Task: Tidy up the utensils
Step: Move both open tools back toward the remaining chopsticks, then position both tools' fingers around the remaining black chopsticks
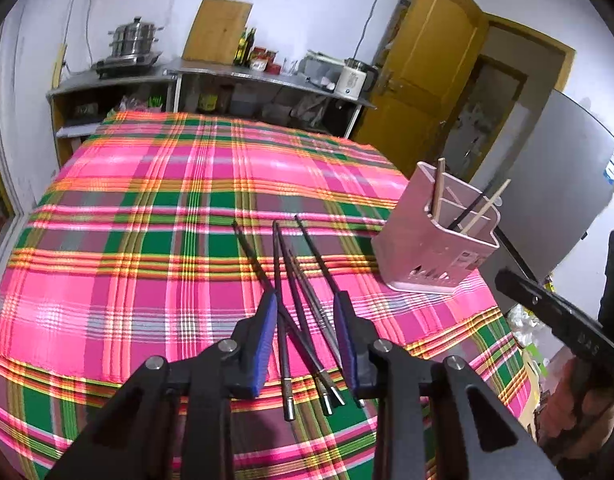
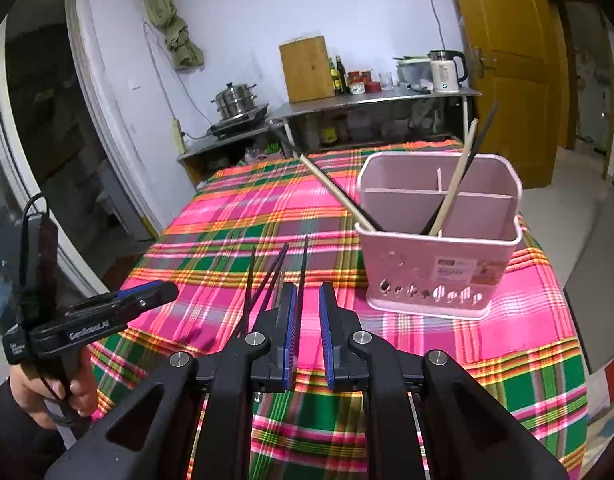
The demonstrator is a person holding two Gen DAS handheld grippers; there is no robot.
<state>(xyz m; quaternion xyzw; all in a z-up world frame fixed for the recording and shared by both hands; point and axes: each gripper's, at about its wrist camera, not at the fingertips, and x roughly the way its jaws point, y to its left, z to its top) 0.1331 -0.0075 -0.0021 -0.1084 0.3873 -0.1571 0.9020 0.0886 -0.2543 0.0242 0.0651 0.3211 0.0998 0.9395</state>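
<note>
Several dark chopsticks (image 1: 295, 292) lie fanned on the plaid tablecloth (image 1: 147, 200), steel ends toward me. My left gripper (image 1: 307, 312) is open and hovers over them, its blue pads (image 1: 267, 336) on either side of the bundle. A pink utensil holder (image 1: 435, 236) stands at the right with wooden and dark chopsticks in it. In the right wrist view the holder (image 2: 439, 240) is ahead right and the dark chopsticks (image 2: 267, 280) lie ahead left. My right gripper (image 2: 307, 304) is open a little and empty, above the cloth.
A steel counter (image 1: 267, 76) with a steamer pot (image 1: 133, 40), cutting board, bottles and kettle (image 1: 353, 78) stands behind the table. A yellow door (image 1: 423, 80) and a grey fridge (image 1: 555, 184) are at the right. The table edge drops off near me.
</note>
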